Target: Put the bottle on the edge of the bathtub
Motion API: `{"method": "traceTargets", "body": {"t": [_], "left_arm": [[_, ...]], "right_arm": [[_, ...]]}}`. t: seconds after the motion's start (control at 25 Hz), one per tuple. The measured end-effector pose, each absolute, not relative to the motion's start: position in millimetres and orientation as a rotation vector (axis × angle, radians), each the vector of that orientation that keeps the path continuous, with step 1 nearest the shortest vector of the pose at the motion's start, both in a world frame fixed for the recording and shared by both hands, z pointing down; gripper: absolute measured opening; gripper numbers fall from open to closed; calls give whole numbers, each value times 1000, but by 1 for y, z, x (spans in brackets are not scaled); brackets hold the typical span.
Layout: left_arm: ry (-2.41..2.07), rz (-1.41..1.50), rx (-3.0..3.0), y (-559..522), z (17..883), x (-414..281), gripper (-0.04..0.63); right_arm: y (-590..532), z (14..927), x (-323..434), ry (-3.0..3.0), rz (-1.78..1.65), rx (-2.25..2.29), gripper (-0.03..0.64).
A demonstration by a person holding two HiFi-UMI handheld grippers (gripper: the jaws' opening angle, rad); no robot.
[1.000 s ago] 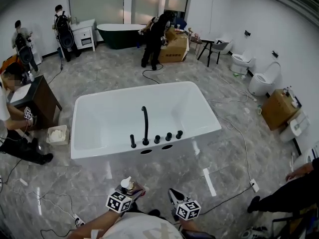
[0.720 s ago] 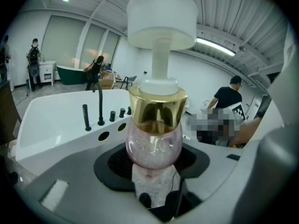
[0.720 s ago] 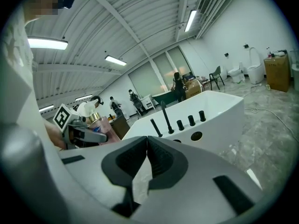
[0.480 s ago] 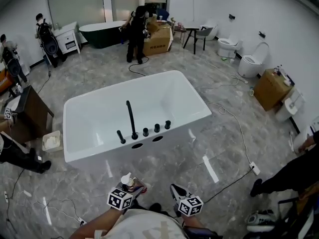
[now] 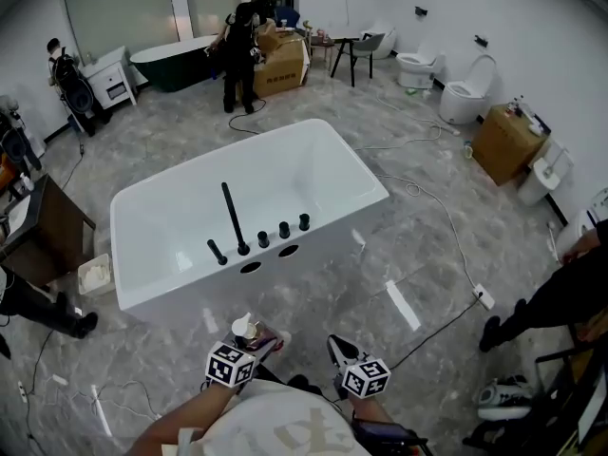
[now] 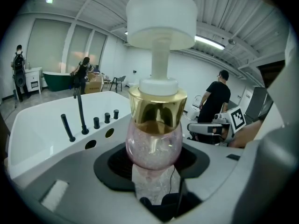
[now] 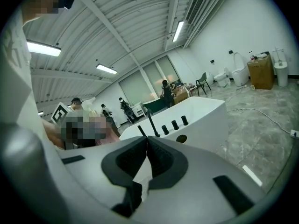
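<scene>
My left gripper (image 5: 251, 343) is shut on a pump bottle (image 5: 244, 329) and holds it upright at the bottom of the head view. In the left gripper view the bottle (image 6: 154, 141) fills the middle, with a pink glittery body, a gold collar and a white pump head, between my left gripper's (image 6: 154, 169) black pads. The white bathtub (image 5: 152, 280) stands ahead on the marble floor. A black faucet set (image 5: 235, 224) rises from its near rim. My right gripper (image 5: 338, 350) is beside the left one, shut and empty. Its jaws (image 7: 146, 149) meet, with the bathtub (image 7: 208, 118) beyond them.
A cable (image 5: 446, 236) runs over the floor right of the tub, and toilets (image 5: 465, 98) and a cardboard box (image 5: 508, 141) stand at the far right. A dark cabinet (image 5: 43, 236) is at the left. People stand at the back (image 5: 237, 41) and at the right edge (image 5: 560, 297).
The head view has shifted, so the tub sits further left and the back wall looks closer. Both grippers keep their places at the bottom, the left still holding the bottle.
</scene>
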State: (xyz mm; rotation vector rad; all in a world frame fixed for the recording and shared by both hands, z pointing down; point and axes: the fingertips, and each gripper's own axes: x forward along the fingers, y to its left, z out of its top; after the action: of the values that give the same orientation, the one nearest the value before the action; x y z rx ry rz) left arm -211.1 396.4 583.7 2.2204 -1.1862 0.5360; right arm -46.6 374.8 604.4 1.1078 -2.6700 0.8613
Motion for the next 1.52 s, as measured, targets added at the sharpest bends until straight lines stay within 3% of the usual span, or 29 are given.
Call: {"method": "traceTargets", "body": {"t": [0.92,1.52], "left_arm": [[-761,667,2410,281,606,-120,224],[-680,662,2489,149,595,-124,224]], "right_arm": [[291,606,22,-2483,899,1459,6],[180,590,18,-2415,854,1610,6]]}}
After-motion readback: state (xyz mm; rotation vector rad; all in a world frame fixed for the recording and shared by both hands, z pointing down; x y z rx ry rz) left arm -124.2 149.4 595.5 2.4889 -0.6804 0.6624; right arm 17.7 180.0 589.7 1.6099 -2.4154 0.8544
